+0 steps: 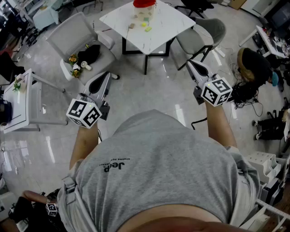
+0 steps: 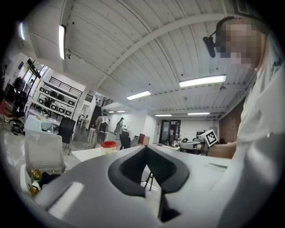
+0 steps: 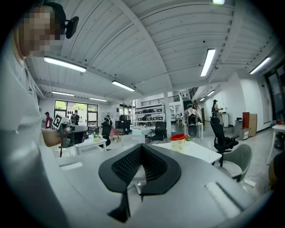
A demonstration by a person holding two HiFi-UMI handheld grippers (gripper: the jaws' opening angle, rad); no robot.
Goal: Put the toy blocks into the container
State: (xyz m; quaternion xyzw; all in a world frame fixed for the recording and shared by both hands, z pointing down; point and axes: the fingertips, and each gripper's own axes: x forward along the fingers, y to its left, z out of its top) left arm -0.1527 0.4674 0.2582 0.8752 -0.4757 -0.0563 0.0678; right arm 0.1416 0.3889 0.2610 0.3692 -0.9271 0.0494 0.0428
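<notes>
In the head view, the white table (image 1: 163,27) stands far ahead across the floor. On it is a container with a red lid (image 1: 145,4), with several small toy blocks (image 1: 144,25) lying in front of it. I hold both grippers in front of my chest, well short of the table. The left gripper (image 1: 105,74) and the right gripper (image 1: 190,62) both point toward it. In the left gripper view the left gripper (image 2: 146,148) is shut and empty, with the container (image 2: 108,146) small behind it. The right gripper (image 3: 141,147) also has its tips together with nothing between them, and the container (image 3: 178,141) shows beyond.
A grey chair (image 1: 79,38) left of the table holds a black item and small toys. A second grey chair (image 1: 204,36) stands at the table's right. There is a white cabinet (image 1: 22,104) at far left, and a bag with cables (image 1: 253,68) on the floor at right.
</notes>
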